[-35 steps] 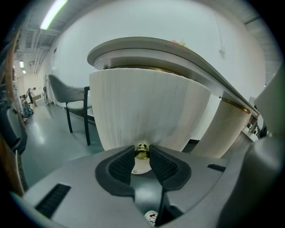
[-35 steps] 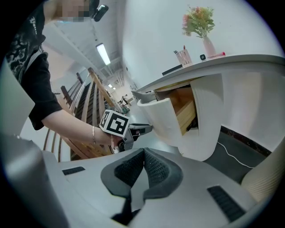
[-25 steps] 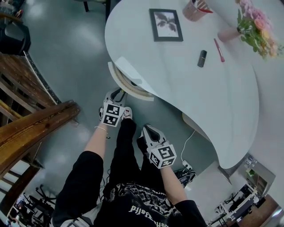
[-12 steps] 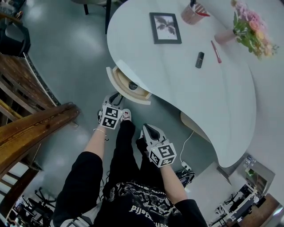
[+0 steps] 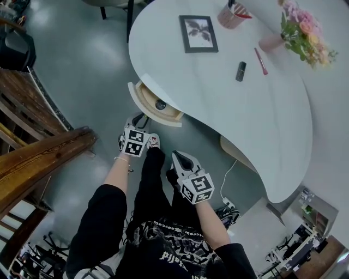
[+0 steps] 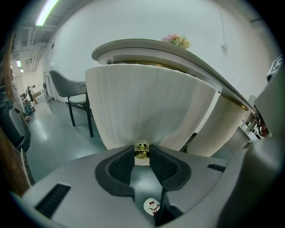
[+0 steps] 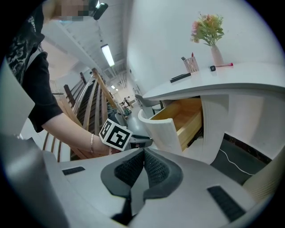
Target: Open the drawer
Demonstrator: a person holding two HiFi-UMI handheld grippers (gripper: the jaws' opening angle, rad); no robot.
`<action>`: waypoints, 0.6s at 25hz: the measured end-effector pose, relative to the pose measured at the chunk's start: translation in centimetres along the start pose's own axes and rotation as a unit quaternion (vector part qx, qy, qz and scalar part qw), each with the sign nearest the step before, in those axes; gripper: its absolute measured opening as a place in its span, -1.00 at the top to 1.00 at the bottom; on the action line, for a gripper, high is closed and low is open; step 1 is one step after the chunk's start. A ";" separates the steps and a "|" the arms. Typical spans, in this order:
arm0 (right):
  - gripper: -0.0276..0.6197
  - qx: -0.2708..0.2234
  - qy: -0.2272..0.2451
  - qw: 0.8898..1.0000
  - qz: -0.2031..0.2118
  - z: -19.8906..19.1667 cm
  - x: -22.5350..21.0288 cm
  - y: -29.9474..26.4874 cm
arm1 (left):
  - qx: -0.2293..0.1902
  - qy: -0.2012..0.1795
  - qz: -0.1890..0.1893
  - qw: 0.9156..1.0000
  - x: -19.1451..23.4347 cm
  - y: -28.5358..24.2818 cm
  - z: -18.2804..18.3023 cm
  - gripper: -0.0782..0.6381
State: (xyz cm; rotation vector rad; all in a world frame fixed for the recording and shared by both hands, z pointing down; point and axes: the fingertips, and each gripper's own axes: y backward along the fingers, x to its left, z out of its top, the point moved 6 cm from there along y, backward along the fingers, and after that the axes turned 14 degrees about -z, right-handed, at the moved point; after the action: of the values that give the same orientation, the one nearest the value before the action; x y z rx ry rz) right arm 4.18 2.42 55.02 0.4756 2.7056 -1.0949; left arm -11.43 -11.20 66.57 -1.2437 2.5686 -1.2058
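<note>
The white curved-front drawer [image 5: 143,102] stands pulled out from under the white table [image 5: 262,120], its wooden inside showing with a small dark round thing [image 5: 160,104] in it. My left gripper [image 5: 139,121] is at the drawer's front. In the left gripper view its pads are closed on the small brass knob [image 6: 141,150] of the ribbed drawer front [image 6: 147,116]. My right gripper [image 5: 182,161] hangs lower and to the right, away from the drawer, shut with nothing between its pads. The right gripper view shows the open drawer [image 7: 182,116] and the left gripper [image 7: 139,141] at its front.
On the table lie a framed picture [image 5: 198,34], a cup [image 5: 231,15], a vase of flowers [image 5: 301,30], a dark tube [image 5: 240,71] and a pink pen [image 5: 260,61]. A wooden stair rail [image 5: 43,158] runs at the left. A cable and power strip [image 5: 229,205] lie on the floor.
The drawer has slid further out from under the table, showing more of its inside, with the left gripper still on the knob. The right gripper has stayed put.
</note>
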 end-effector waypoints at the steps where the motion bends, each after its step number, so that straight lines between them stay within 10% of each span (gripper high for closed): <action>1: 0.83 -0.001 0.000 1.000 0.000 0.2 -0.1 0.0 | 0.002 0.003 0.001 1.000 -0.1 0.0 -0.1 0.47; 15: 0.83 -0.005 0.007 1.000 -0.007 1.6 -0.1 0.2 | 0.004 0.012 0.013 1.000 -0.2 0.7 -0.7 0.47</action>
State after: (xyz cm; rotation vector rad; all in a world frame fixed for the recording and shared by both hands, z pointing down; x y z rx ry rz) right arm 4.38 1.40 53.77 0.4652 2.7295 -1.0849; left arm -12.02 -10.33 66.53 -1.1989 2.5848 -1.2334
